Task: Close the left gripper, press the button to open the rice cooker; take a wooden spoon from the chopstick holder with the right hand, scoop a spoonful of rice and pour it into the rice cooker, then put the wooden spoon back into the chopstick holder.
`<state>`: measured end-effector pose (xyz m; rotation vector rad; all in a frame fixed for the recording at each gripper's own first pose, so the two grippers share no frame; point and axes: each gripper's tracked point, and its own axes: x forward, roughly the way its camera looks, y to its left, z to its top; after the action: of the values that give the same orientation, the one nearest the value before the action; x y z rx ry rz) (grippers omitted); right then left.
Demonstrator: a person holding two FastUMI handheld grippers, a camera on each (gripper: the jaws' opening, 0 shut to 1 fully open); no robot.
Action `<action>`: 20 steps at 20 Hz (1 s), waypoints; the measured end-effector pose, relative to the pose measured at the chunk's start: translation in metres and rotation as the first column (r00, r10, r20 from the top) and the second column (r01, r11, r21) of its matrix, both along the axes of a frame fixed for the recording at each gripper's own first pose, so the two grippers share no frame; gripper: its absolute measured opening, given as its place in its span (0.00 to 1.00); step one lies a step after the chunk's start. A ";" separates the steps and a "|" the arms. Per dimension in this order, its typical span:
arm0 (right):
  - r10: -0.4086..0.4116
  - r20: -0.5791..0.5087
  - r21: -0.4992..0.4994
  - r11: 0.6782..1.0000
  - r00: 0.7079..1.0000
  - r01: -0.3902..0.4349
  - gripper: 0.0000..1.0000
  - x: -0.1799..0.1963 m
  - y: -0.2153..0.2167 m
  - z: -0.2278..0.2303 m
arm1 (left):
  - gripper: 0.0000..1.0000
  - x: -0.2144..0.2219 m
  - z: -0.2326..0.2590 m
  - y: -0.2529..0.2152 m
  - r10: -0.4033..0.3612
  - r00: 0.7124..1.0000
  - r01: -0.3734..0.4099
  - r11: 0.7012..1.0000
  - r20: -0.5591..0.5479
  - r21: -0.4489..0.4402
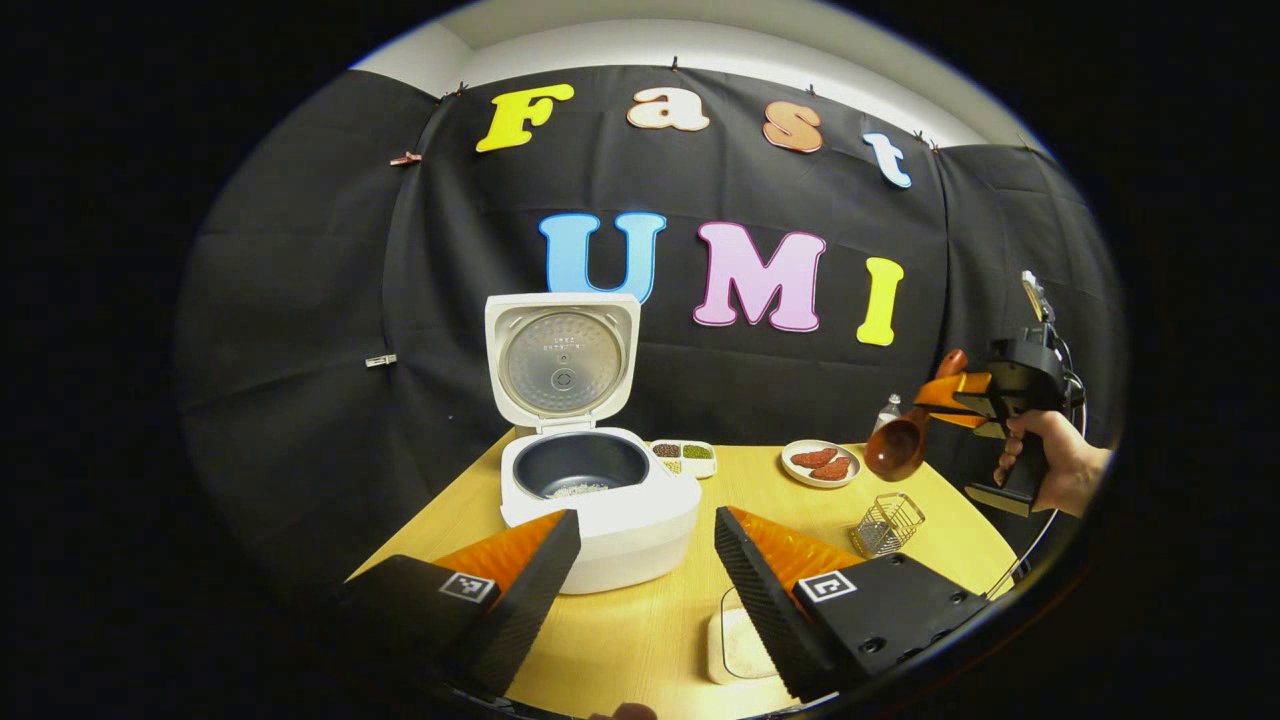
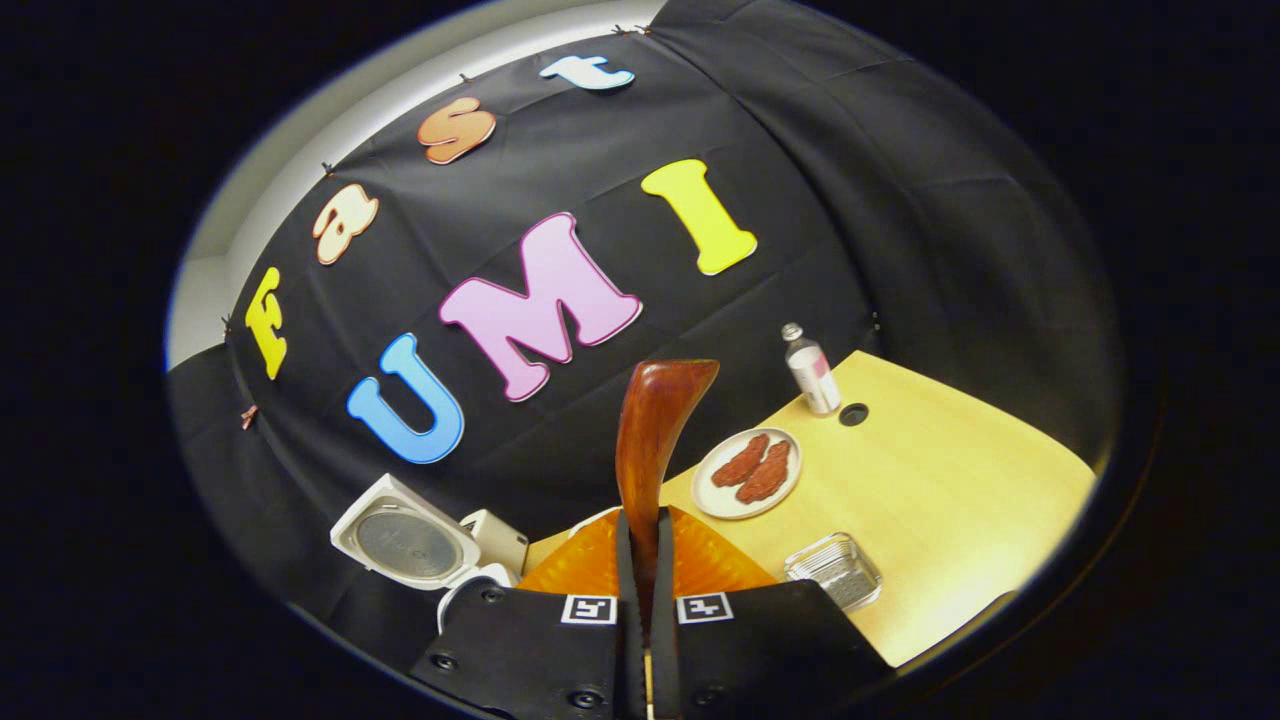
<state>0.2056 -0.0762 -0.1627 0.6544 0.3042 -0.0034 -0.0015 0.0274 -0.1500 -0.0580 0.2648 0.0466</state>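
Observation:
The white rice cooker (image 1: 640, 520) stands open, lid (image 1: 562, 360) upright, with a little rice at the bottom of its dark pot (image 1: 580, 465). My left gripper (image 1: 646, 520) hangs open just in front of it, holding nothing. At the right, a hand holds my right gripper (image 1: 960, 395) above the table, shut on the wooden spoon (image 1: 895, 440), whose bowl hangs down to the left. In the right gripper view the spoon (image 2: 652, 430) rises from between the shut fingers of my right gripper (image 2: 640, 530). The wire chopstick holder (image 1: 887, 523) (image 2: 833, 570) stands below it. The cooker lid (image 2: 405, 540) shows lower left.
A white dish of rice (image 1: 738, 645) lies by the table's front edge, partly behind my left gripper's finger. A divided dish of beans (image 1: 685, 455), a plate of red pieces (image 1: 820, 463) (image 2: 748, 472) and a small bottle (image 2: 812, 368) stand near the back. The table (image 2: 950, 470) has a cable hole (image 2: 853, 414).

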 end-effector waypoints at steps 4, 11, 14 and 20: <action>-0.036 -0.045 -0.033 0.999 0.998 0.034 0.07 0.004 -0.050 -0.036 | 0.94 0.002 -0.002 -0.013 0.009 1.000 -0.009 1.000 -0.012 0.019; -0.019 -0.094 -0.094 0.996 0.995 0.010 0.07 0.012 -0.078 -0.103 | 0.94 0.004 -0.006 -0.029 0.054 0.998 -0.053 0.998 -0.043 0.018; -0.003 -0.119 -0.076 0.997 0.993 -0.006 0.07 0.020 -0.073 -0.130 | 0.94 0.003 -0.010 -0.034 0.070 0.996 -0.069 0.997 -0.058 0.019; 0.056 -0.124 -0.171 0.982 0.991 -0.077 0.12 0.020 -0.054 -0.153 | 0.94 0.001 -0.011 -0.039 0.098 0.993 -0.096 0.995 -0.066 0.022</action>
<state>0.2258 -0.1307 -0.3160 0.4697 0.4361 -0.0047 -0.0005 -0.0117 -0.1614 -0.0504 0.3281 0.1479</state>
